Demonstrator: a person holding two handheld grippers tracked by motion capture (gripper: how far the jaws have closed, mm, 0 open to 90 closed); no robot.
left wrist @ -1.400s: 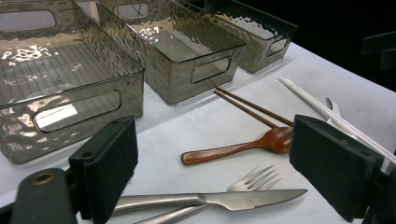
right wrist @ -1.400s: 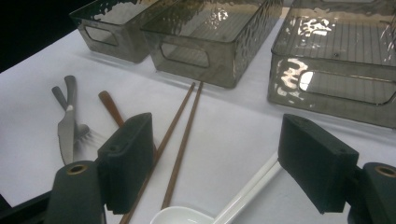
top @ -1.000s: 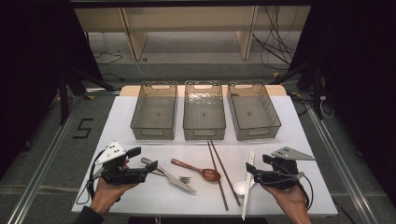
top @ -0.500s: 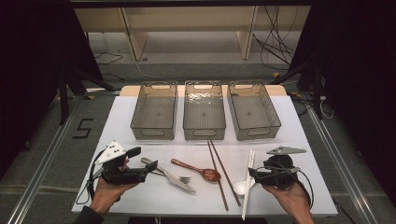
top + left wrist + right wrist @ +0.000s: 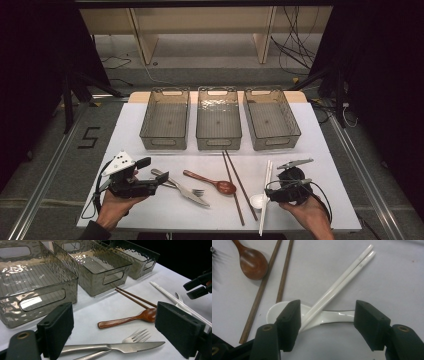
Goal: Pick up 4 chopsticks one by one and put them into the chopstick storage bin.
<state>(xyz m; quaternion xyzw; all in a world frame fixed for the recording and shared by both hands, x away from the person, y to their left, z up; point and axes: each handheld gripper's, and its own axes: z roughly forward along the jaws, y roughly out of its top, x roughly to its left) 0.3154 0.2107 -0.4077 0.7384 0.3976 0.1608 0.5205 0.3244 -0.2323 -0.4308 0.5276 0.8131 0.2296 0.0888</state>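
Since the earlier frames, the right hand-held gripper (image 5: 272, 195) has rotated from level to pointing downward over the white spoon (image 5: 287, 312), while the left hand-held gripper (image 5: 159, 181) has stayed in place beside the cutlery. White and glossy, the spoon lies flat on the desk (image 5: 320, 165) near the front right edge, bowl toward the brown chopsticks (image 5: 270, 282), handle running off behind the right jaw. A pair of white chopsticks (image 5: 342, 277) lies diagonally across it, resting on the handle just behind the bowl. In the right gripper view, the jaws stand wide apart, straddling the spoon and the lower end of the white chopsticks, clamped on nothing; contact with the spoon cannot be confirmed. In the left gripper view, the left jaws are also wide apart and empty, aimed over the knife (image 5: 112, 347), fork (image 5: 135, 337) and wooden spoon (image 5: 125, 320), with three grey bins (image 5: 218, 120) behind.
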